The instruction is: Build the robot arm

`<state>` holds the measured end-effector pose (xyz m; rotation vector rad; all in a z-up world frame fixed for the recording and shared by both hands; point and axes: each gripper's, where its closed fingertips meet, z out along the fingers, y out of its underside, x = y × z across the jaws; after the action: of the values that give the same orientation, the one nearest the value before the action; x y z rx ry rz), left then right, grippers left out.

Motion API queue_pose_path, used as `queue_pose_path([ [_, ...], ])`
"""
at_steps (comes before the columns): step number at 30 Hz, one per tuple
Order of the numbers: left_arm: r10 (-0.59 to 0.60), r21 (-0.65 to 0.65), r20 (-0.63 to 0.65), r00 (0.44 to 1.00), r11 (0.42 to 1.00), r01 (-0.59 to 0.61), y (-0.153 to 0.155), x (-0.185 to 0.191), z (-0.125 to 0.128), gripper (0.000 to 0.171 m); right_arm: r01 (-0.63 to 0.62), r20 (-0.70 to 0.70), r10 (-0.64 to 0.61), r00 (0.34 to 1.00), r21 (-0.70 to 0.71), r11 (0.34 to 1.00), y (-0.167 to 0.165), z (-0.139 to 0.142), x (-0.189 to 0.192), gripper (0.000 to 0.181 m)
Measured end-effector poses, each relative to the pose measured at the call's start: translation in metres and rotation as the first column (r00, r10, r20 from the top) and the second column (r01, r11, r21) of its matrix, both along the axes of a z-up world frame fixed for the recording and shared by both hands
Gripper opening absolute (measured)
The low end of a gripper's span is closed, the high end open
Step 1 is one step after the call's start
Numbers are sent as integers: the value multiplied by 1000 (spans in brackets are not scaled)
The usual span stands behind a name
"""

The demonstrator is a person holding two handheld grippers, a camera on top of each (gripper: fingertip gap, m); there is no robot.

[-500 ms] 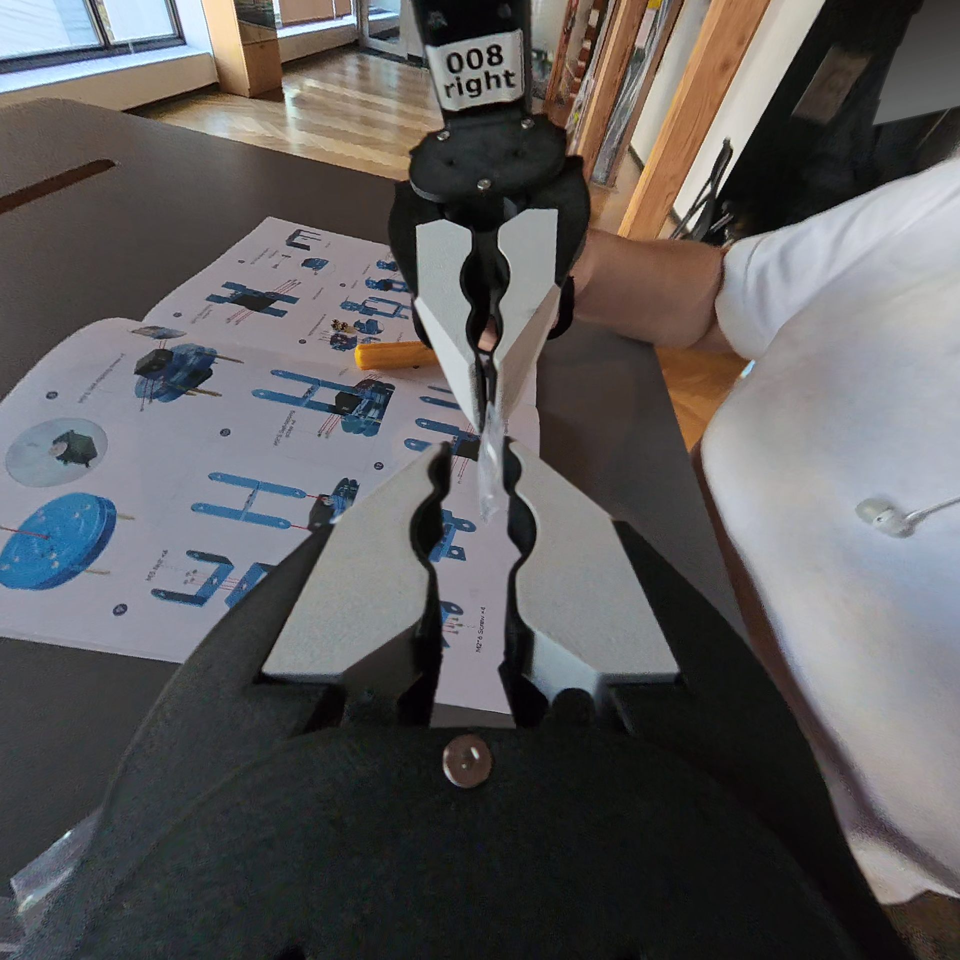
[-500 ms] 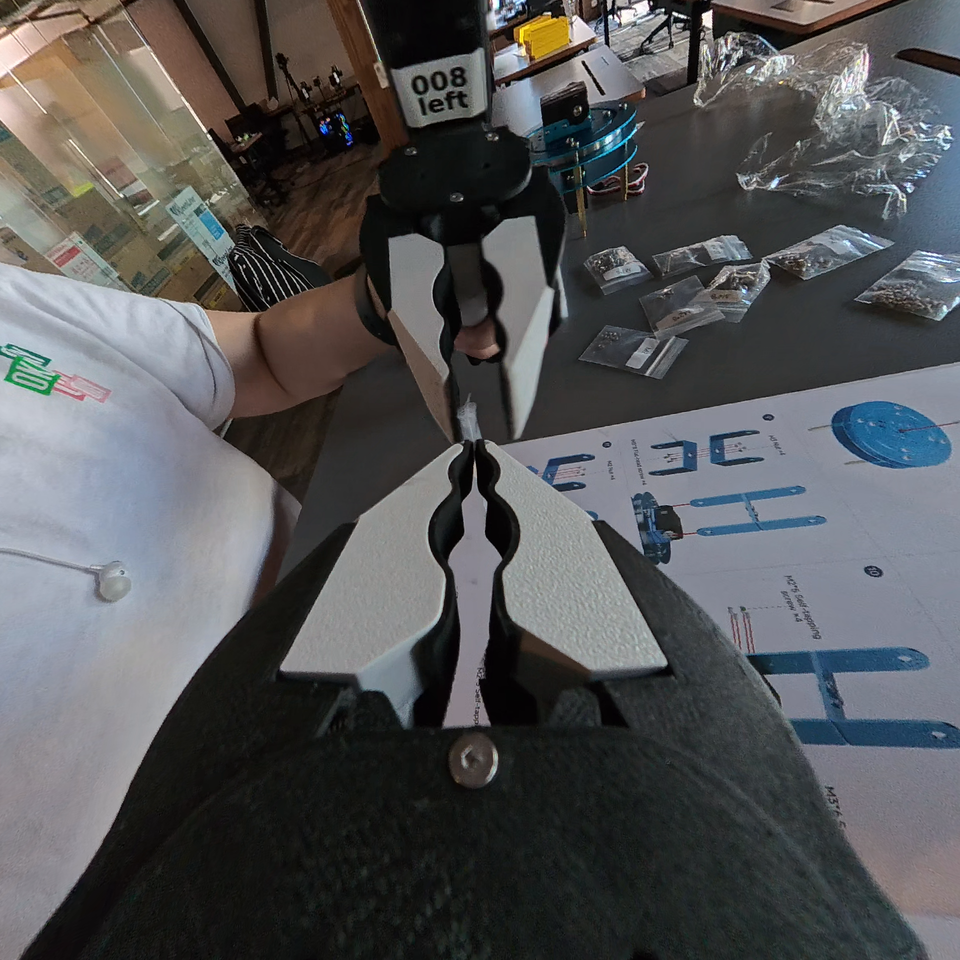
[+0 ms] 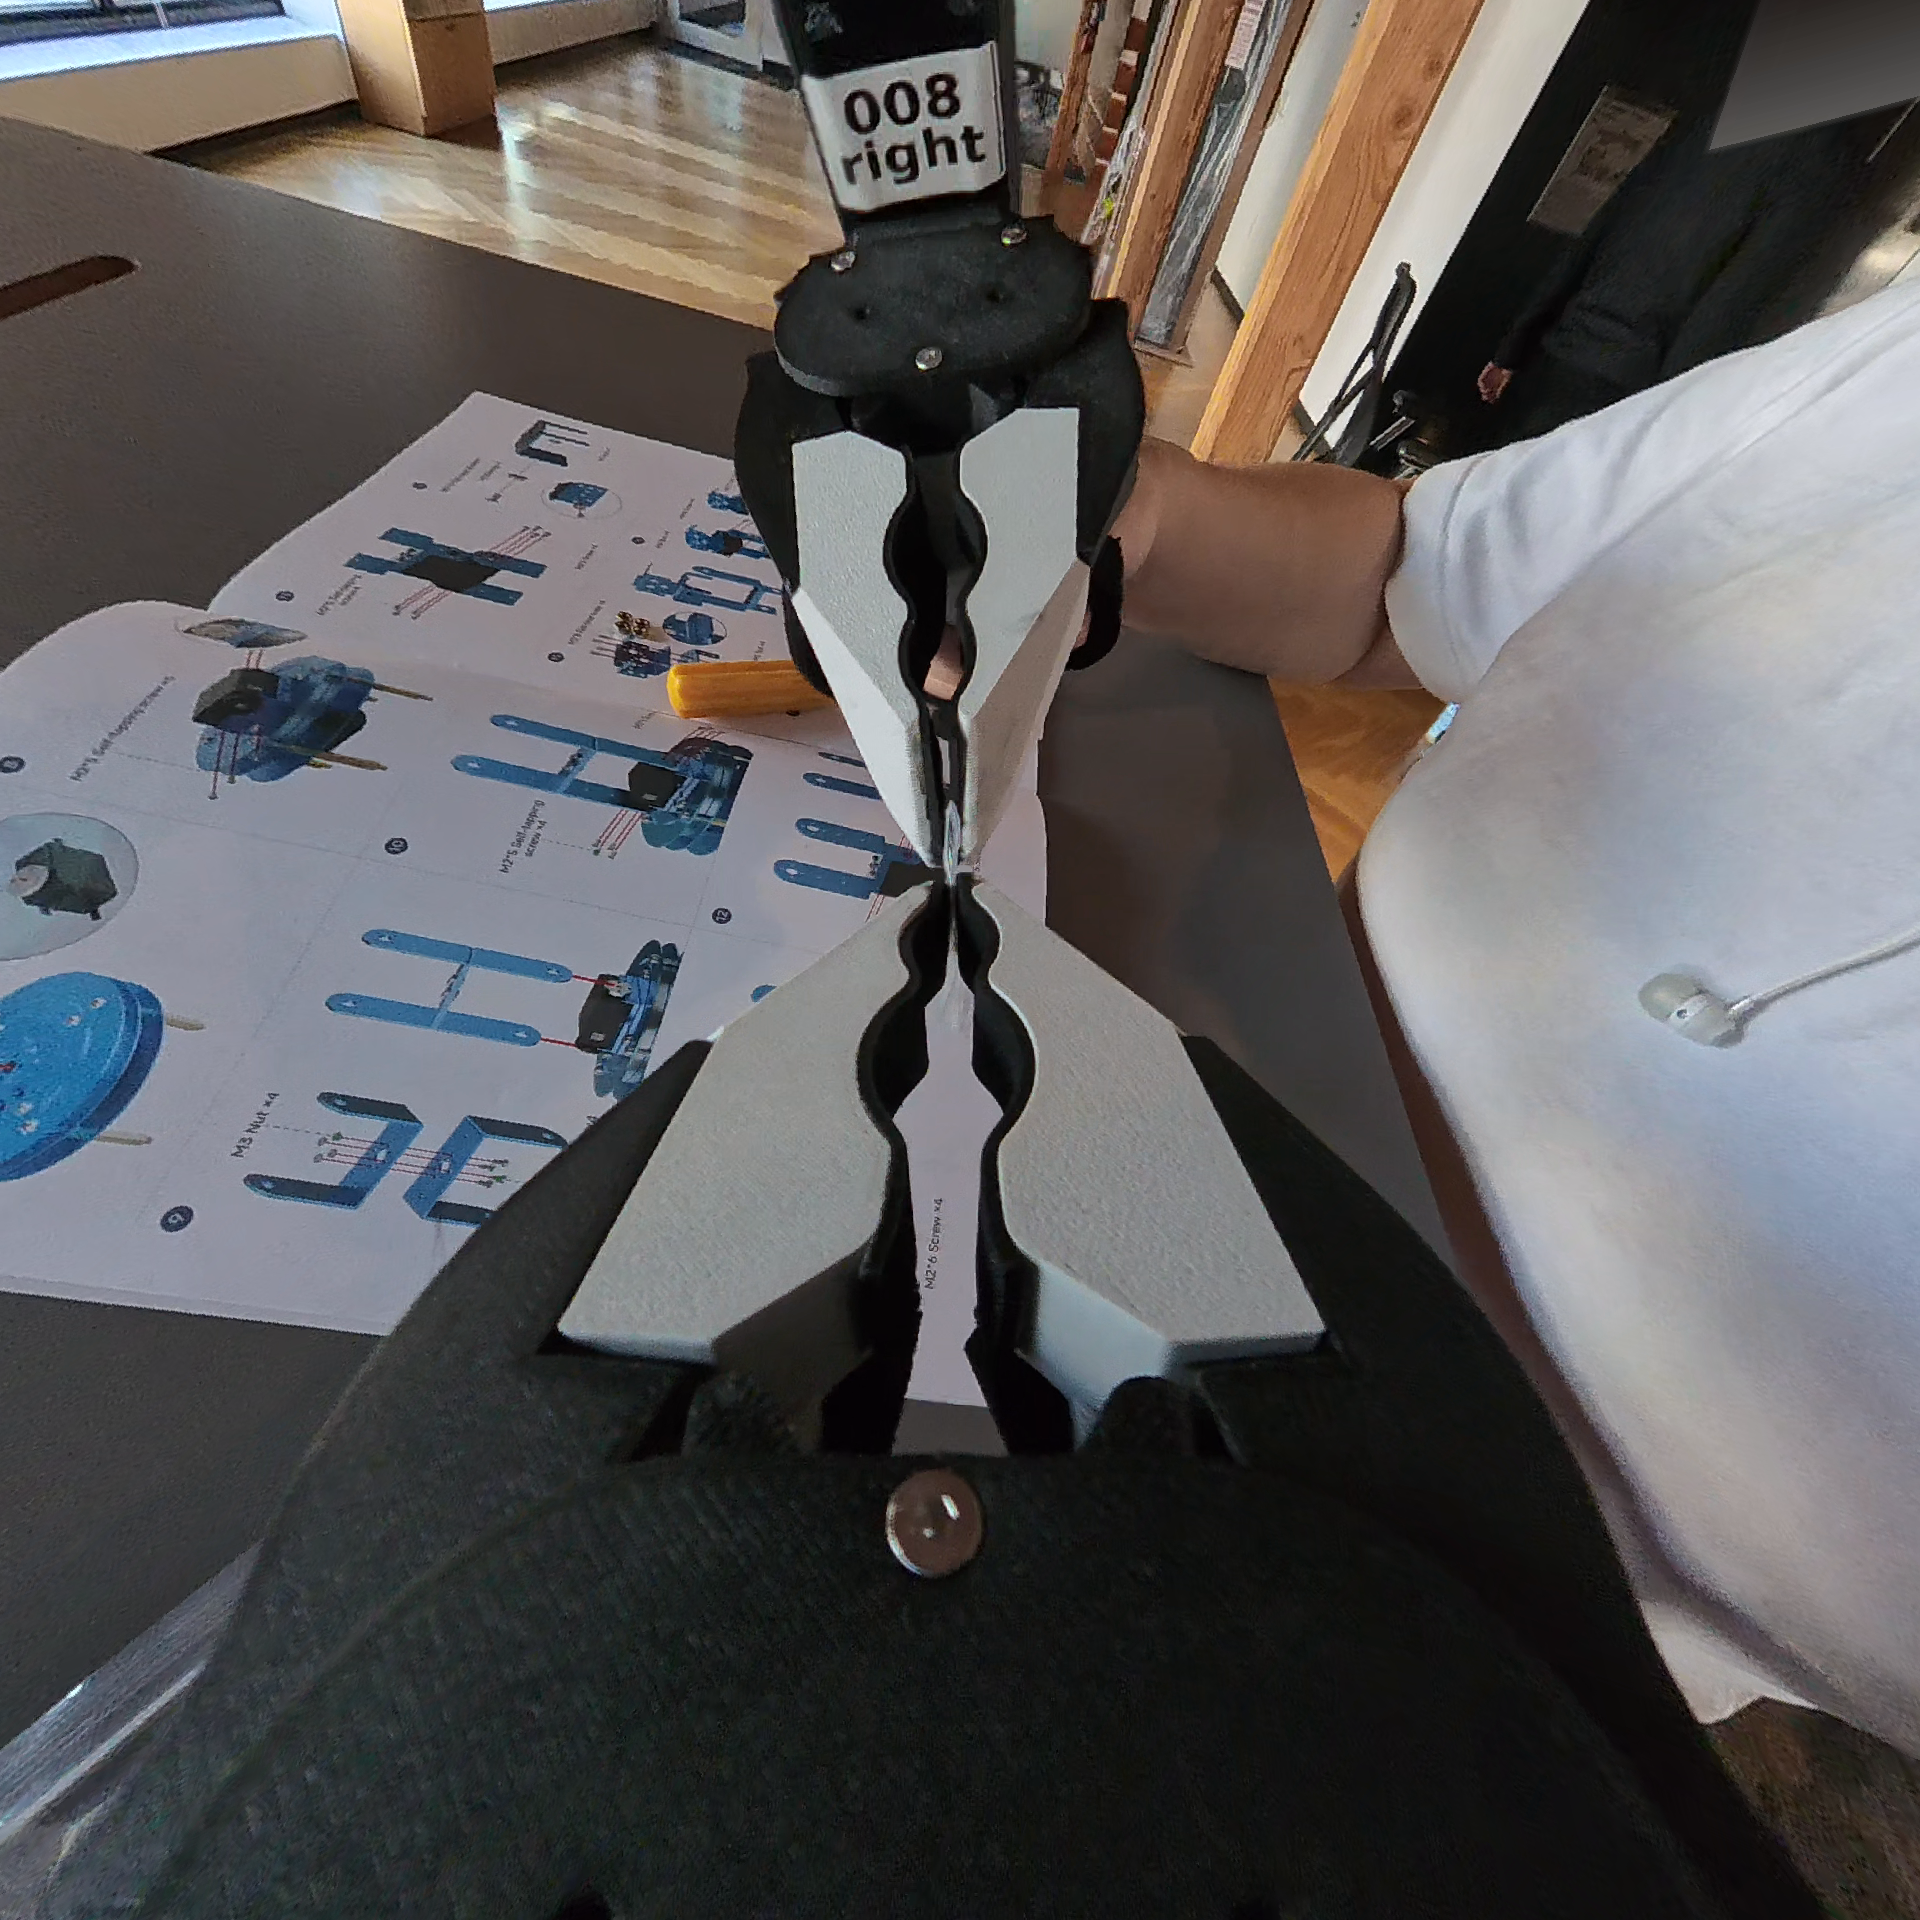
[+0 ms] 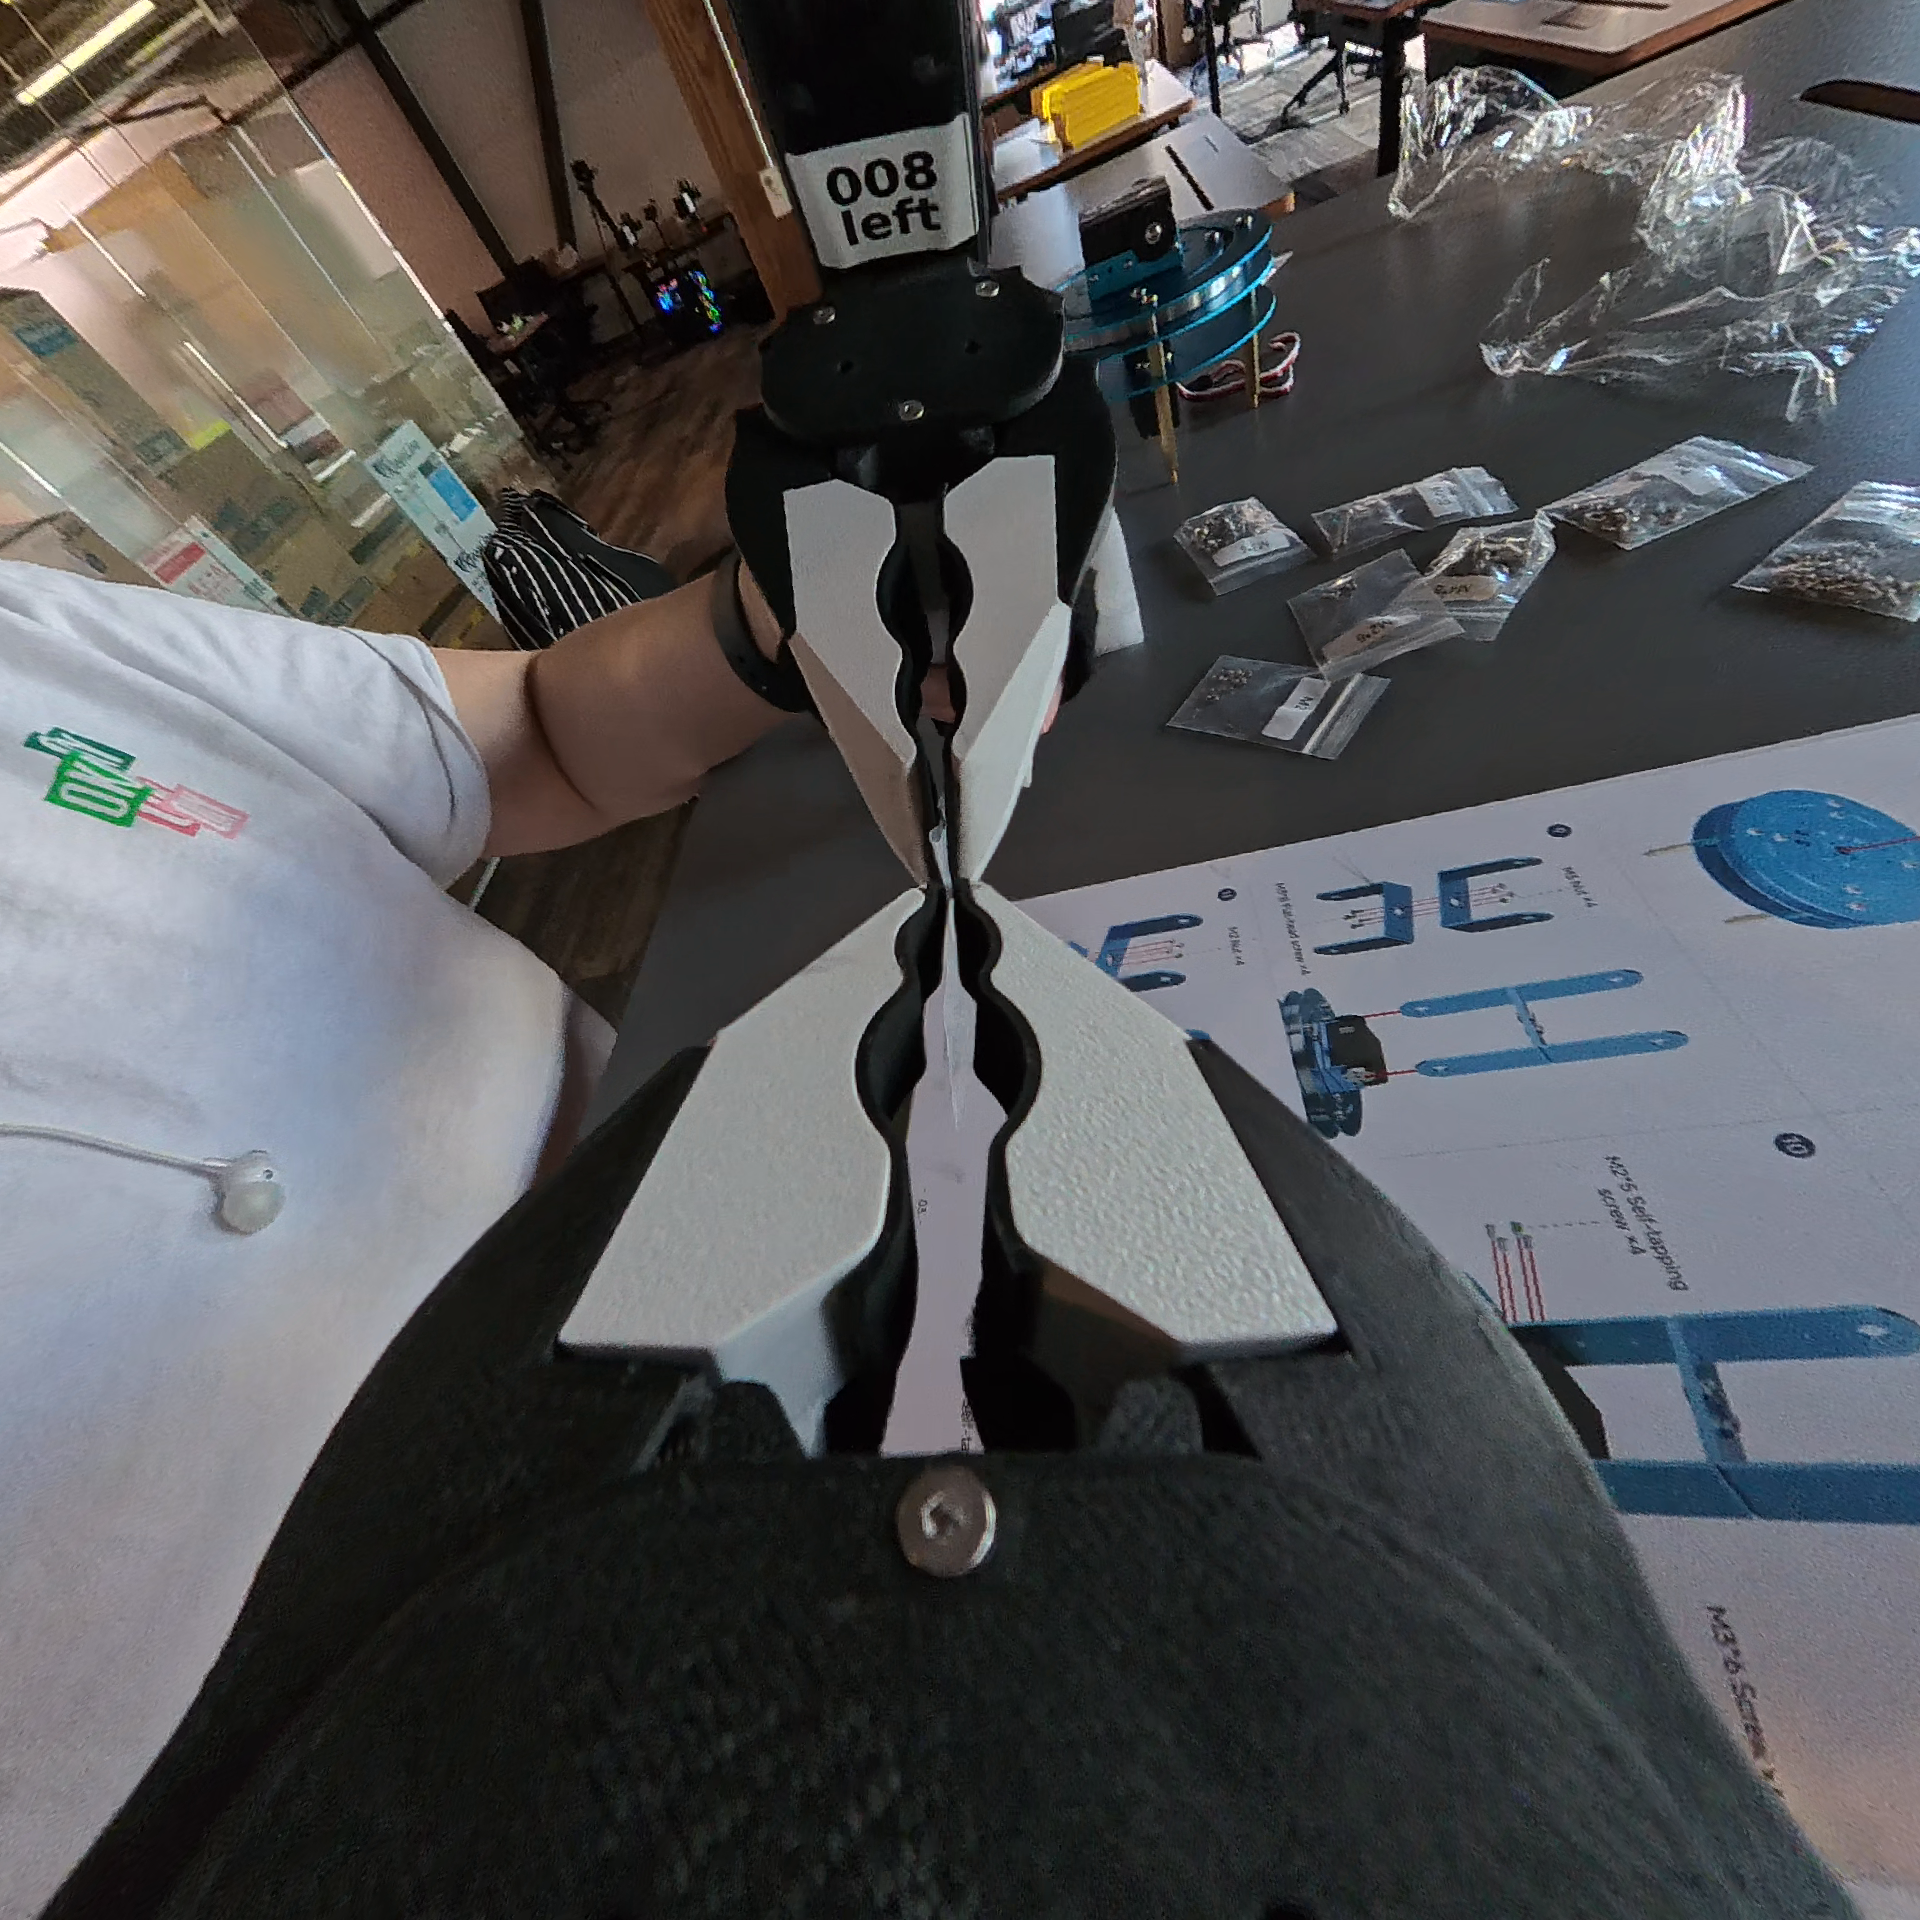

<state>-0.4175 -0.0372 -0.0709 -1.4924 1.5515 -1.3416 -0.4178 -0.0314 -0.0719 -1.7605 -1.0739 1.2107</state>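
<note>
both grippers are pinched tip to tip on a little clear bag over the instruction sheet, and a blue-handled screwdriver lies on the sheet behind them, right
Only the colour is wrong: in the left wrist view the screwdriver has an orange handle. As you said, the left gripper and right gripper are both shut on the little clear bag over the instruction sheet.

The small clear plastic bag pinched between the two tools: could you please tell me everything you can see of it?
The small clear plastic bag is thin, glossy film, seen almost edge-on as a narrow strip. The left tool and right tool meet tip to tip, each shut on an end of it. It hangs in the air above the printed instruction sheet on the dark table. Any contents are too small to tell.
</note>
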Motion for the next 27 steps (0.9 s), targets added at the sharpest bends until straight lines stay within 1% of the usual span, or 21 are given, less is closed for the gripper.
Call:
queue_pose_path([
  [4,-7,0,-15,1000,1000,7,-1,0,-2,0,-5,22,5,1000,4,1000,0,-5,-2,5],
  [7,-10,-8,-18,1000,1000,10,-1,-1,-3,0,-19,12,19,1000,7,1000,-2,-5,-4,0],
  [11,-12,-3,-19,1000,1000,12,-2,0,-3,0,-31,-4,31,1000,-19,999,-3,-4,-4,0],
  [14,-13,-4,-24,1000,1000,12,-3,0,-4,0,-32,35,32,999,1,999,-3,-6,-3,0],
  [16,-12,-21,-10,1000,1000,12,-2,0,-1,0,-29,36,29,999,-8,1000,-3,-3,-2,0],
  [18,-8,-36,0,1000,999,8,-1,0,0,0,-26,16,27,1000,-47,999,-1,-1,-2,0],
  [21,-2,-58,-22,1000,998,1,1,1,-5,0,-24,20,26,999,-91,996,1,-6,-1,0],
  [24,-1,-101,-27,1000,995,-2,2,1,-7,0,-15,22,18,1000,-95,995,2,-8,0,0],
  [27,13,-110,-42,999,994,-18,6,-1,-9,0,9,25,-7,1000,-88,996,6,-8,4,0],
])
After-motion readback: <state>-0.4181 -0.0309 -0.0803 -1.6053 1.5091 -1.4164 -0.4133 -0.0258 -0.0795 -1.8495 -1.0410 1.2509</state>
